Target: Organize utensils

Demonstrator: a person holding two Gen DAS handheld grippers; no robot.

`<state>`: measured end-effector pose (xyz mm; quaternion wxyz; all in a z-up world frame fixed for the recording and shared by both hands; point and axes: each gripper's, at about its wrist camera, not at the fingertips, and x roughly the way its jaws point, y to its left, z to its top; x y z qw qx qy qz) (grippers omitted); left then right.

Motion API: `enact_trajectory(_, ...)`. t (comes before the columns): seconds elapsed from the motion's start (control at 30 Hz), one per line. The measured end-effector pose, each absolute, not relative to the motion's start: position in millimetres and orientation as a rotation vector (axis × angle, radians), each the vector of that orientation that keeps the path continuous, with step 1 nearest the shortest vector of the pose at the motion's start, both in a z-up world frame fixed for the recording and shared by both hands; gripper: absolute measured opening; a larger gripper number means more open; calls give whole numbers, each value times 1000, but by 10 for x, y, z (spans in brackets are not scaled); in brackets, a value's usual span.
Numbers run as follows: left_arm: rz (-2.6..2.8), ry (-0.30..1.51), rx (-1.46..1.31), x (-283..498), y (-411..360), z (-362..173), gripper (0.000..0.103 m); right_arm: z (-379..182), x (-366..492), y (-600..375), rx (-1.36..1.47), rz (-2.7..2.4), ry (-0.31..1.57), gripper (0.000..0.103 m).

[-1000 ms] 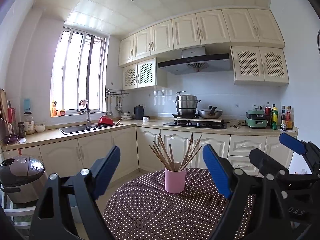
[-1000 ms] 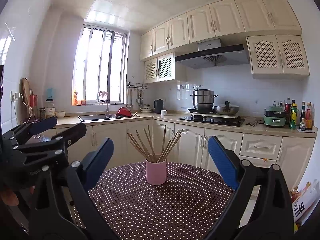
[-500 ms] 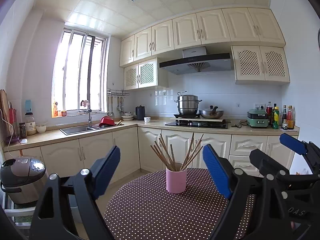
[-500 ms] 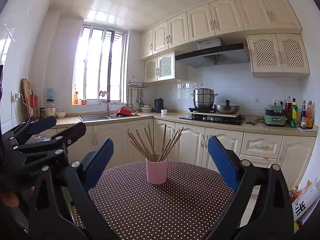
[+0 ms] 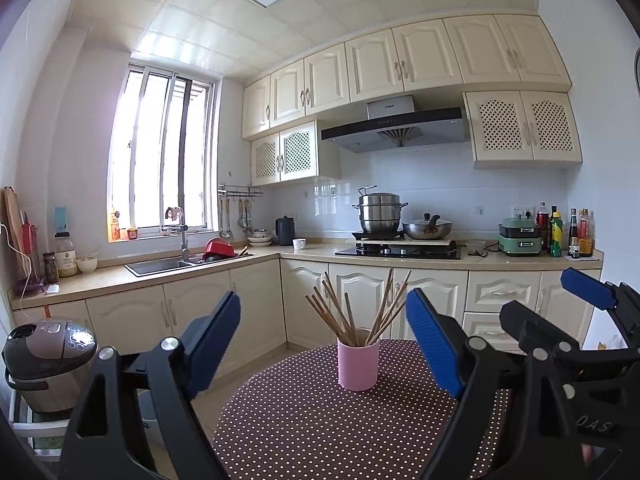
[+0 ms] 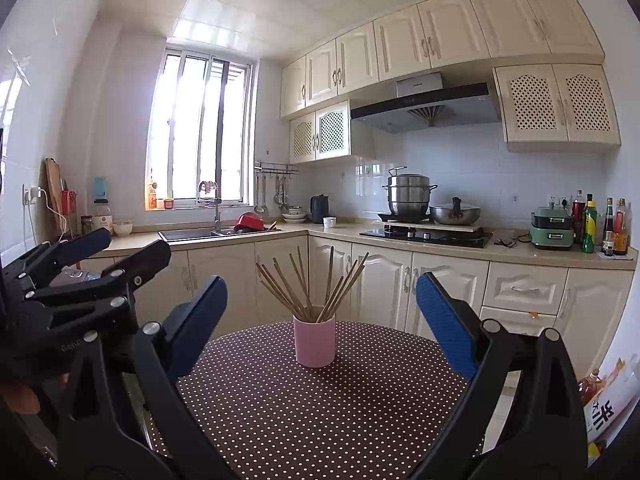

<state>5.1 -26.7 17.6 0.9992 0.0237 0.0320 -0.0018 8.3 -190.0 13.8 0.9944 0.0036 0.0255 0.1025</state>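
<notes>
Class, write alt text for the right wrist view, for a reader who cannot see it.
A pink cup of chopsticks stands on a dotted table, framed by the open right gripper, empty. The left gripper sits at left, with kitchen counters behind.

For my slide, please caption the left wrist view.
Open left gripper faces a pink cup of chopsticks on a dotted table.

Nothing in either view changed over the second: no object on the surface (image 5: 320,420) shifted, and neither gripper altered its gape or its place.
</notes>
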Motion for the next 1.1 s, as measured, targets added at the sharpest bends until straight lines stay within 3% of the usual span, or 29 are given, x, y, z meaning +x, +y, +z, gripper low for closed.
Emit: enact_trajectory(1.1, -1, 73, 53, 49, -234, 196, 83, 53, 96, -1915, 14, 208, 61, 93)
